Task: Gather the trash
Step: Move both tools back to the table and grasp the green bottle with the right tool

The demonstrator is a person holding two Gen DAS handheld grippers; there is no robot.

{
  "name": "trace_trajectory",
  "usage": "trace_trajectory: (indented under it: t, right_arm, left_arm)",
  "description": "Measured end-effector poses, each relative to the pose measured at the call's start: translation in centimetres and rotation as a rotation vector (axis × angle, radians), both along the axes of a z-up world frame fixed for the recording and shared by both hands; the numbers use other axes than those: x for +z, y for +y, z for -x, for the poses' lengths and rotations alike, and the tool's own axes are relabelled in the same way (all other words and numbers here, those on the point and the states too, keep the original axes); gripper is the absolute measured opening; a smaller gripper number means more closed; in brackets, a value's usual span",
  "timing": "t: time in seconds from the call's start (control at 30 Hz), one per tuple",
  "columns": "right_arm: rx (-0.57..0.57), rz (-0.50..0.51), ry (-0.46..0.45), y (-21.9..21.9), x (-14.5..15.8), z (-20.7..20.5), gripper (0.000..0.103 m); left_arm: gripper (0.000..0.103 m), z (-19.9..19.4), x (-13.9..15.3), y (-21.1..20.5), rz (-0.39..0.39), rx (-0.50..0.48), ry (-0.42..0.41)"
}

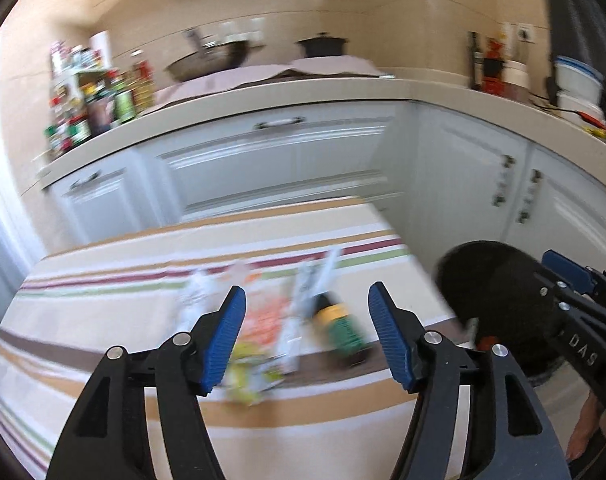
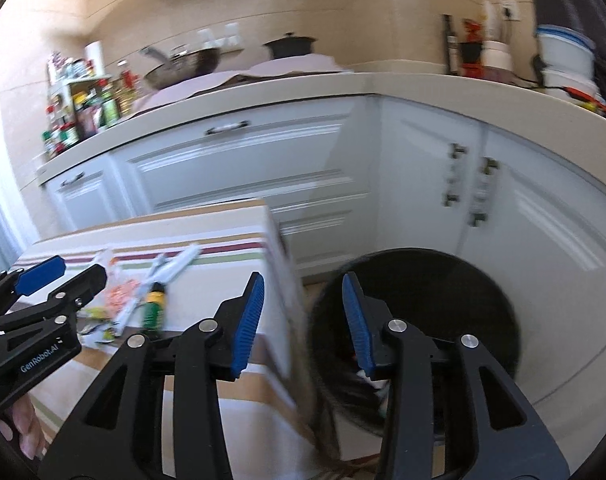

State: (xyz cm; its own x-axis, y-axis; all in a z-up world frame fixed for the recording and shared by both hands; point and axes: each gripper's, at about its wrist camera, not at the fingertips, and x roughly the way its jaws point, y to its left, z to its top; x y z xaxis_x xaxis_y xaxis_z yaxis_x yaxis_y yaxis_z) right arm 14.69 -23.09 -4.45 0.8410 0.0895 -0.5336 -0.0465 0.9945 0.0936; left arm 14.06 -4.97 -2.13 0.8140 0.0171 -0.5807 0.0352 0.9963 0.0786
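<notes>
Crinkly wrappers point(image 1: 259, 320) at the middle look light and floppy; I'd pinch an edge. My left gripper point(image 1: 307, 336) is spread, empty.

A home kitchen is shown. White panelled cabinets point(image 2: 239, 168) are set under a pale L-shaped bench point(image 2: 343, 88), on which a wok point(image 1: 211, 58), a black lidded pot point(image 1: 322, 45) and a crowded rack of sauce bottles point(image 1: 91, 96) are kept. Beige tiles point(image 2: 323, 8) cover the walls.
</notes>
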Motion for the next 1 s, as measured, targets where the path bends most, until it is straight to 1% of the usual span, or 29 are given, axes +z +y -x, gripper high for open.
trace_trajectory:
  t: [0.17, 0.37, 0.47, 0.67, 0.87, 0.93, 0.97, 1.0]
  right_arm:
    - [0.085, 0.004, 0.023, 4.3, -0.3, -0.8, 0.044]
    - [0.154, 0.011, 0.068, 8.0, -0.9, -2.0, 0.044]
    - [0.178, 0.032, 0.095, 9.7, -1.5, -2.8, 0.044]
    - [0.211, 0.06, 0.18, 12.0, -3.0, -4.6, 0.044]
    - [0.224, 0.105, 0.275, 13.2, -4.6, -6.1, 0.044]
    - [0.23, 0.104, 0.3, 13.2, -5.0, -6.4, 0.04]
    - [0.234, 0.104, 0.308, 13.3, -5.1, -6.5, 0.029]
    - [0.243, 0.104, 0.319, 13.3, -5.3, -6.6, 0.023]
  left_arm:
    - [0.064, 0.5, -0.6, 4.4, 0.0, 0.096, 0.019]
    - [0.065, 1.1, -1.6, 7.9, 0.0, 0.169, 0.039]
    - [0.066, 1.1, -2.0, 9.5, 0.007, 0.199, 0.052]
    - [0.068, 0.8, -2.6, 12.0, 0.027, 0.233, 0.075]
    - [0.068, 0.8, -3.0, 12.7, 0.053, 0.229, 0.091]
    - [0.068, 0.8, -3.0, 12.6, 0.061, 0.218, 0.092]
    - [0.069, 0.8, -2.9, 12.4, 0.062, 0.212, 0.091]
    - [0.069, 0.8, -2.9, 12.2, 0.062, 0.207, 0.09]
